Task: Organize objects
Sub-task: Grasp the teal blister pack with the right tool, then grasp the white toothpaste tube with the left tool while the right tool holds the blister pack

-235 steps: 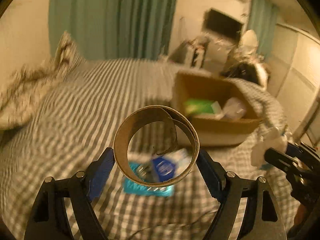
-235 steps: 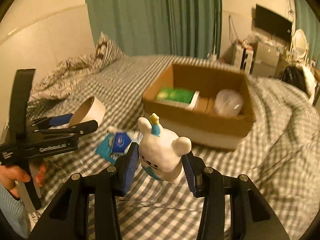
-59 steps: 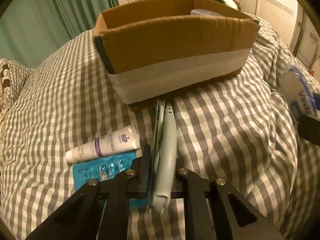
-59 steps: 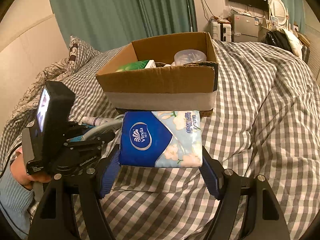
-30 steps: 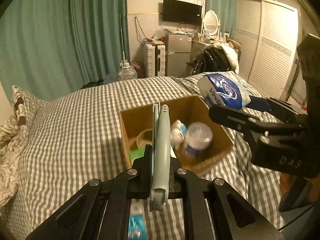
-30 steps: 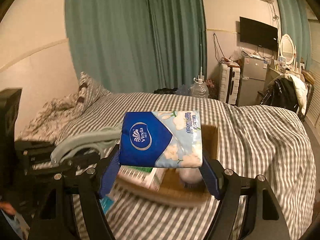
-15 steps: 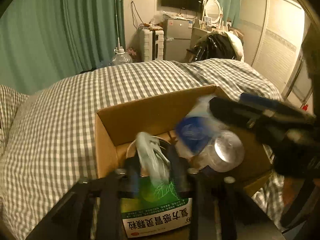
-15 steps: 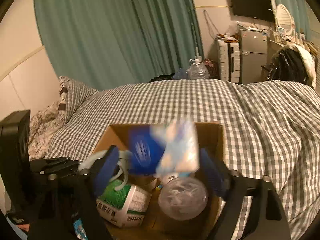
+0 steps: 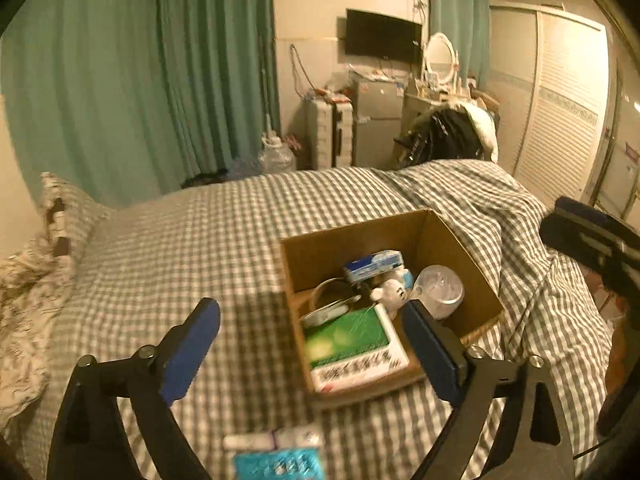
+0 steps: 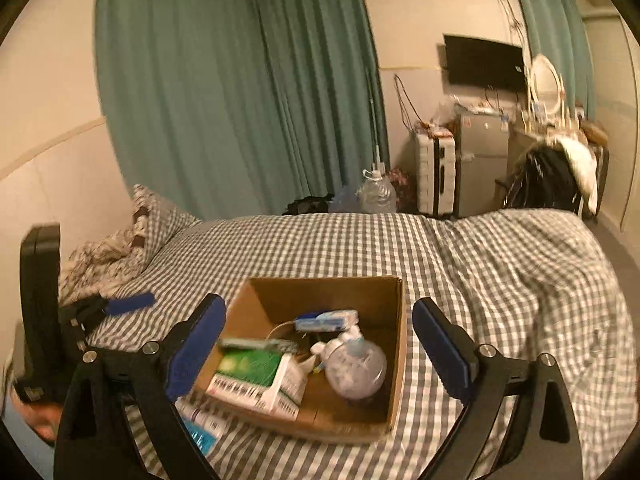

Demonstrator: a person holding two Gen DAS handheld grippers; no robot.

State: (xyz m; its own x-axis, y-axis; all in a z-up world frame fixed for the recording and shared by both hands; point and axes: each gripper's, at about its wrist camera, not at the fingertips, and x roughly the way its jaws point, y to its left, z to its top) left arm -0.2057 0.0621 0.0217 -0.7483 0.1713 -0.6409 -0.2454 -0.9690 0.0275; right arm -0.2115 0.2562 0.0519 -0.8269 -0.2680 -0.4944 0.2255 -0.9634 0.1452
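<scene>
An open cardboard box (image 9: 452, 240) (image 10: 400, 320) sits on the checked bed. It holds a green-and-white box (image 9: 352, 344) (image 10: 252, 372), a blue tissue pack (image 9: 374, 266) (image 10: 326, 320), a white bear toy (image 9: 394, 292), a clear round container (image 9: 440, 290) (image 10: 354, 368) and a grey hanger (image 9: 328, 312). My left gripper (image 9: 316, 352) is open and empty above the box's near left corner. My right gripper (image 10: 320, 356) is open and empty over the box. A white tube (image 9: 272, 438) and a blue packet (image 9: 278, 466) lie on the bed before the box.
The grey checked duvet (image 9: 180, 248) covers the bed, with a patterned pillow (image 9: 28, 280) at the left. Green curtains (image 10: 240, 92), a suitcase (image 10: 434, 172), a small fridge (image 10: 482, 160) and a clothes-draped chair (image 10: 556, 176) stand behind the bed.
Both grippers have opened and pulled back and up from the box. The hanger and the tissue pack now lie inside the box.
</scene>
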